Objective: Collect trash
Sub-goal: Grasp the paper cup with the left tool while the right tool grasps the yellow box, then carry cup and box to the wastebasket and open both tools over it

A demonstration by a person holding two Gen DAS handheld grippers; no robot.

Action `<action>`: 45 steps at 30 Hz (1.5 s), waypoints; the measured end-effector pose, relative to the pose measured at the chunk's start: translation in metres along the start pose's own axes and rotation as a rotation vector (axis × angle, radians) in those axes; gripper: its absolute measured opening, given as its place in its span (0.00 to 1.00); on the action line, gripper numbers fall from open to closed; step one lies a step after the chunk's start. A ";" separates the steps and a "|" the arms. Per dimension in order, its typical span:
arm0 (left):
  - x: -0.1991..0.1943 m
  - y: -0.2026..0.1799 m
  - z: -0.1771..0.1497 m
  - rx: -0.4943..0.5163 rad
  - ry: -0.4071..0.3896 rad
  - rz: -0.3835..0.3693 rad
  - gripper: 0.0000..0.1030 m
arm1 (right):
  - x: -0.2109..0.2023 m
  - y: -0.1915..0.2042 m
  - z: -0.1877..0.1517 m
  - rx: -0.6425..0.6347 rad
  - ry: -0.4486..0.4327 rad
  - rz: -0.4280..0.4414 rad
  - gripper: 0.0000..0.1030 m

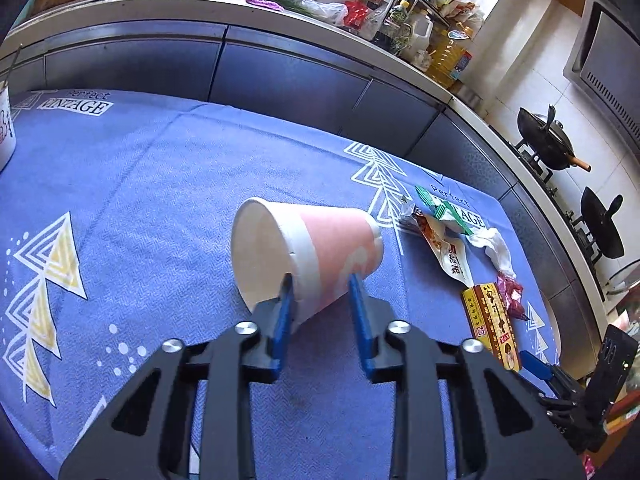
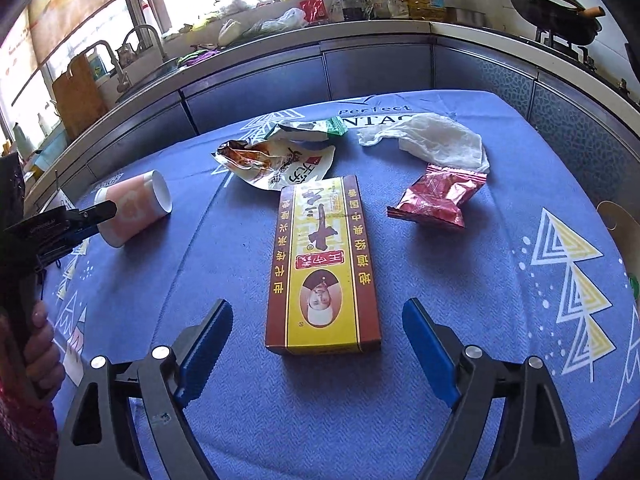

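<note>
Collecting step: we judge ourselves at the pickup stage, with every piece of trash lying on the blue tablecloth and nothing binned yet.
Left gripper: low centre of the left wrist view, its blue pads set either side of the wall of the paper cup; they look pressed on it near the rim, so we read this as a grip on the cup.
Cup: on its side in the middle of the left view, mouth toward the left edge; in the right view it sits at middle left.
Right gripper: jaws spread wide, holding nothing, with the near end of the yellow and red box between the fingers and untouched.
Other trash: torn snack bag, white tissue and red wrapper in the upper half of the right view.
Next move: we think the left needs to lift the cup without crushing it; the right needs to lower over the box and close across its width.
</note>
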State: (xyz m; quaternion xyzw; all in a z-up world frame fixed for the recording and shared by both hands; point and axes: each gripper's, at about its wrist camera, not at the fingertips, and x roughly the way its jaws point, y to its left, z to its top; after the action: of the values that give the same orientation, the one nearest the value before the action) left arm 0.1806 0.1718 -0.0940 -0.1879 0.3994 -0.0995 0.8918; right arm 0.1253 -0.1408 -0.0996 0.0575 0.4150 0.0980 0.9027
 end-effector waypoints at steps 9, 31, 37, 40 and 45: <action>-0.017 -0.009 -0.012 -0.014 -0.028 -0.079 0.03 | 0.013 0.000 -0.003 -0.020 -0.003 -0.067 0.68; -0.069 -0.059 -0.032 0.041 -0.055 -0.169 0.03 | -0.071 -0.026 -0.055 -0.026 -0.070 0.039 0.57; -0.068 -0.090 -0.034 0.090 -0.035 -0.192 0.03 | -0.089 -0.046 -0.057 0.021 -0.123 0.027 0.57; -0.066 -0.109 -0.036 0.130 -0.023 -0.203 0.03 | -0.093 -0.055 -0.057 0.043 -0.141 0.024 0.57; -0.051 -0.145 -0.039 0.192 0.020 -0.221 0.03 | -0.102 -0.073 -0.058 0.081 -0.180 0.017 0.57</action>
State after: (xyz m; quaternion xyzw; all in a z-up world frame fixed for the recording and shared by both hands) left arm 0.1134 0.0464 -0.0232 -0.1437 0.3738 -0.2367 0.8852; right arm 0.0255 -0.2339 -0.0758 0.1060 0.3355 0.0831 0.9324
